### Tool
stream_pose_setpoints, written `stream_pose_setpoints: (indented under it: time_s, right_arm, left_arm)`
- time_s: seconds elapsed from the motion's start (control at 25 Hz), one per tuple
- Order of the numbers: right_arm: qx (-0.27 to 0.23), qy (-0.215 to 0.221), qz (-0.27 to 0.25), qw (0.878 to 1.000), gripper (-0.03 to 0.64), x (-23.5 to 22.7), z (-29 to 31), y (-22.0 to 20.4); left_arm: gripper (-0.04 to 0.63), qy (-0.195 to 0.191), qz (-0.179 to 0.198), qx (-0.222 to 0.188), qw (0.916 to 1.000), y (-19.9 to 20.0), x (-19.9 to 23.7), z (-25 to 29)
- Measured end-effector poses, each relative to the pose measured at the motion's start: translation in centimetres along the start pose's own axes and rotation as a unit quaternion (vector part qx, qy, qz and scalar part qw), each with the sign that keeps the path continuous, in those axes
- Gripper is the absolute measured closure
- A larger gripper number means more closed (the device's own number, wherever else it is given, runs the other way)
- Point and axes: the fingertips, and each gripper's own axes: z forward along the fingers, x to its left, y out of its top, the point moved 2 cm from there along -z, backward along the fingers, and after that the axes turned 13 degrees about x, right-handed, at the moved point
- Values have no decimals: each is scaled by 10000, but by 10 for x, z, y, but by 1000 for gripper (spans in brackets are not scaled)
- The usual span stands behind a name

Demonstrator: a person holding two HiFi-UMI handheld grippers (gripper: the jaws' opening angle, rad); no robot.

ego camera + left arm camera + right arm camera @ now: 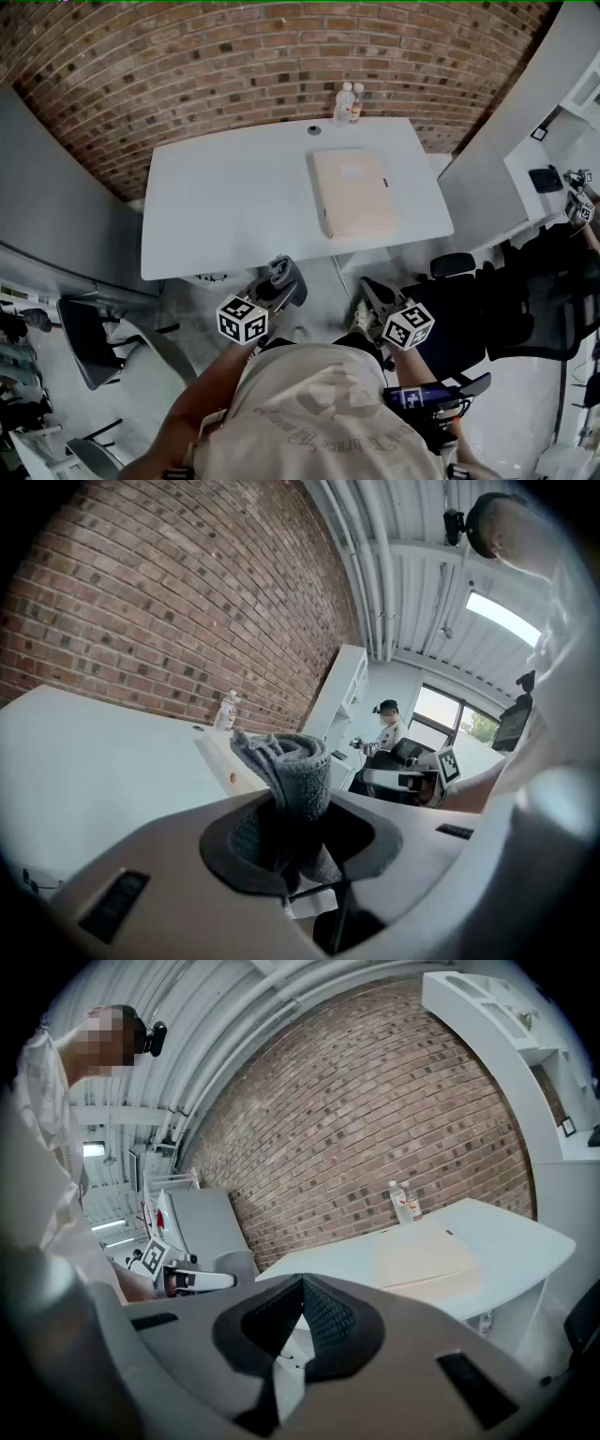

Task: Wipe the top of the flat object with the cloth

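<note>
Plainly, both grippers hang short of the table [216, 206], with the cloth [286, 270] in the left gripper [281, 283].

Head view: the beige flat object [352, 192] lies on the right half of the white table, upper middle of the frame, well apart from both grippers; two bottles [348, 103] stand at the far edge; the right gripper [375, 298] sits lower centre, beside the left; the person's torso cuts off both forearms at the bottom. Left gripper view: the jaws are clamped on the rolled grey cloth, which rises at centre and hides the flat object's near end; its lower part is lost in the dark pocket between the pads. Right gripper view: the jaws are pressed together, nothing between them; the flat object, right of centre, is pale and hard to separate from the table.
</note>
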Motion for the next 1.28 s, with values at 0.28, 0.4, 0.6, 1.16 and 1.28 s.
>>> stream_pose_setpoints:
  time_s: [0.28,0.4,0.6,1.16,1.28]
  right_arm:
    - [1,-29,-70,10000,595,8,2,0]
    - [-36,-38,8,10000,595,12,4,-2]
    - [-27,-75,145,9999,595,13,4,-7]
    - [75,-475,487,9977,595,-27,-14,-13]
    - [93,-458,522,9975,595,-39,-12,-11]
  left_arm:
    - [483,30,-56,-20,10000,-4,3,-7]
    - [483,22,-56,24,10000,-6,6,-10]
    - [483,-27,-77,83,9999,-11,5,-9]
    - [483,-101,-170,219,9996,-8,-4,21]
    - [483,-60,-208,284,9994,-7,-1,32]
